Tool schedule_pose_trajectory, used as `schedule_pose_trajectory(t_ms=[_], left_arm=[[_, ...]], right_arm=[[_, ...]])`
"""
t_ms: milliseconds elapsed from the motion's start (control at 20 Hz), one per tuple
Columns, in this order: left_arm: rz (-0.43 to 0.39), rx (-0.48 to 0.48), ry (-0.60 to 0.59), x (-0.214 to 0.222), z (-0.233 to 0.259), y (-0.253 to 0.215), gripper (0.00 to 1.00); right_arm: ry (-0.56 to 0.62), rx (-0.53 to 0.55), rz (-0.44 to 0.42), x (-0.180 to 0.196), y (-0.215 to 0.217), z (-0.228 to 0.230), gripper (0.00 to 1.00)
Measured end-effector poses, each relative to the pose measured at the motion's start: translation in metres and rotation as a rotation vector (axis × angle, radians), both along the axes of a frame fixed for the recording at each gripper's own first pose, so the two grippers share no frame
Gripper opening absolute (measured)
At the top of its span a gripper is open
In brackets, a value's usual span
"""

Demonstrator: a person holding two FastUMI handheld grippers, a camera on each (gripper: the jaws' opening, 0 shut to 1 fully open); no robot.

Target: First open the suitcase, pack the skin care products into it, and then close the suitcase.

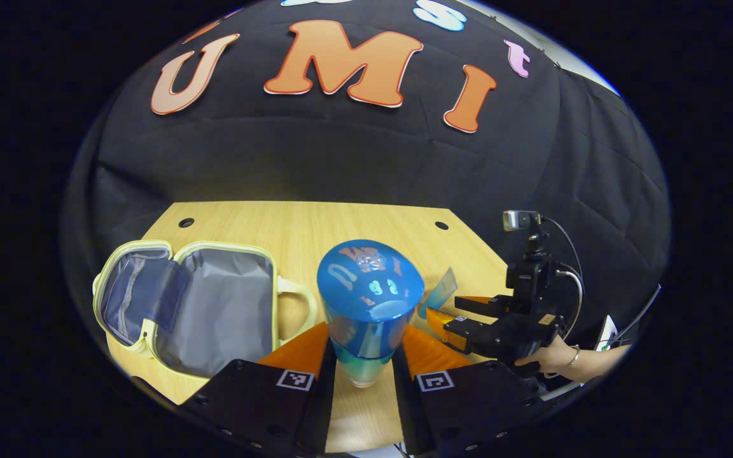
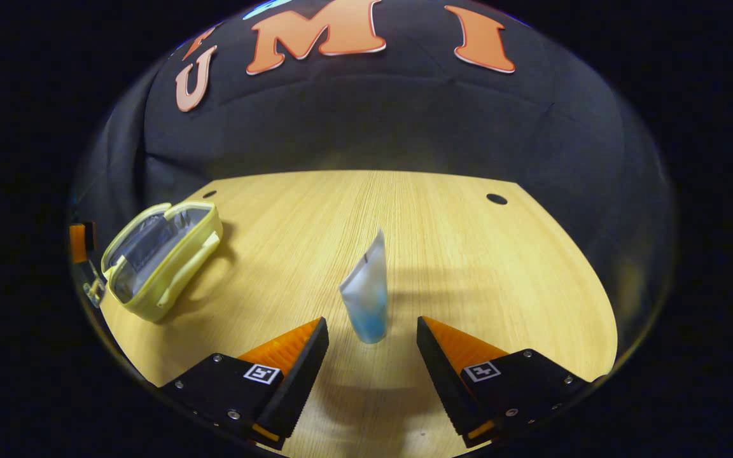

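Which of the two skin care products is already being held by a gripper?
The blue-capped bottle, clamped between the left gripper fingers. The tube stands free on the table, between the open right gripper fingers.

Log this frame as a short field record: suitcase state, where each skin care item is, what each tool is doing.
suitcase: yellow case lying open on the table, grey lining showing, nothing visible inside
blue bottle: bottle held between the left tool fingers, cap end down
tube: blue-white tube standing upright on the table, ahead of the right tool
right tool: open, fingers either side of the tube, not touching it
packing: neither item in the suitcase yet
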State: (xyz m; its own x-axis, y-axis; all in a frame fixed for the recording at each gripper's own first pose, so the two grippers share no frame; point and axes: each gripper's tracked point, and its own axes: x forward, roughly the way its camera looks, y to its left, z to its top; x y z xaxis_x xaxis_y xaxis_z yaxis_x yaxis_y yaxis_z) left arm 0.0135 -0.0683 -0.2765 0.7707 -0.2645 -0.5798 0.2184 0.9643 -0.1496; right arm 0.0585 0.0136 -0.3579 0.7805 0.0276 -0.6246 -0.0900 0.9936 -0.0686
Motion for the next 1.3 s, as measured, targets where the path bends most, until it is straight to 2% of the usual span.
schedule_pose_trajectory(t_ms=[100,200,300,400,450,650,850,1050,1100,1150,1300], left_arm=[[0.020,-0.002,0.016,-0.006,-0.006,0.013,0.44],[0.033,0.000,0.031,-0.009,-0.013,0.021,0.44],[0.050,-0.008,0.042,-0.010,-0.019,0.028,0.46],[0.051,-0.033,0.037,-0.010,-0.019,0.028,0.44],[0.051,-0.035,0.041,-0.010,-0.020,0.029,0.42],[0.030,-0.048,0.023,-0.003,-0.007,0.036,0.44],[-0.014,-0.091,0.050,-0.002,0.027,0.063,0.44],[-0.056,-0.118,0.164,-0.002,0.046,0.109,0.44],[-0.060,-0.107,0.203,-0.001,0.045,0.123,0.44],[-0.064,-0.090,0.257,-0.003,0.042,0.136,0.44],[-0.113,-0.017,0.406,-0.001,0.021,0.172,0.44]], right_arm=[[0.007,-0.022,-0.008,0.008,0.000,-0.012,0.87],[0.016,-0.043,-0.007,0.013,0.001,-0.020,0.79],[0.033,-0.073,-0.020,0.015,-0.002,-0.029,0.63],[0.030,-0.070,-0.022,0.020,-0.001,-0.029,0.55],[0.037,-0.066,-0.025,0.019,-0.002,-0.029,0.46],[0.092,0.019,-0.047,0.009,0.003,-0.020,0.41],[0.104,0.065,0.033,-0.006,0.024,0.029,0.40],[0.076,0.144,0.120,-0.028,0.062,0.093,0.40],[0.074,0.170,0.135,-0.037,0.073,0.105,0.36],[0.071,0.193,0.142,-0.043,0.084,0.115,0.40],[0.067,0.266,0.143,-0.065,0.118,0.133,0.40]])
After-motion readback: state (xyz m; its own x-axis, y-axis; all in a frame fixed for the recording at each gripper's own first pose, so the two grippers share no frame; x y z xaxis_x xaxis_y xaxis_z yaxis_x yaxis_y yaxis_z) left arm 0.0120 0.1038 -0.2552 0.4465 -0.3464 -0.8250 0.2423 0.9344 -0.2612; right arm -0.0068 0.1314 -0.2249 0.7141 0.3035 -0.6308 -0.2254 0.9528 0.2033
